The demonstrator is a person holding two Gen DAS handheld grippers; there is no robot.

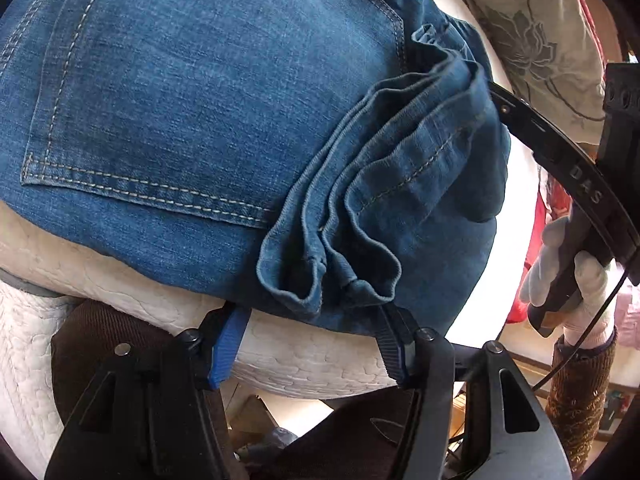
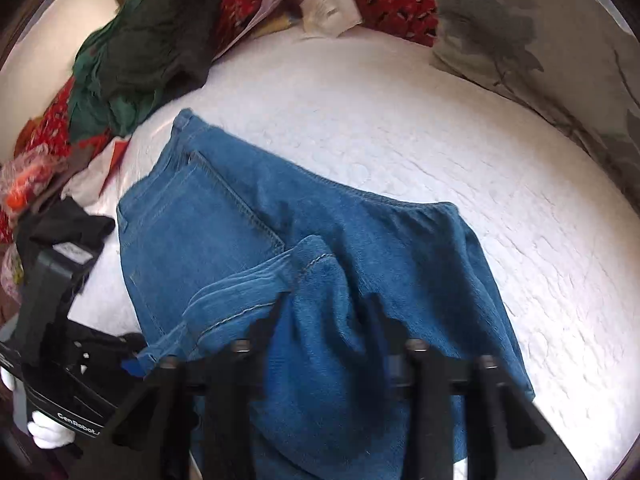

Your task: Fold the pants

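The blue denim pants (image 2: 248,248) lie folded on the white quilted bed (image 2: 460,168), back pocket with pale stitching uppermost and hemmed leg ends bunched in soft ridges near the bed's edge; the left tool (image 1: 312,332) stands about half open, its ribbed blue pads either side of those hems, gripping nothing; the right tool (image 2: 328,320), blurred over the denim, is closed and appears empty.
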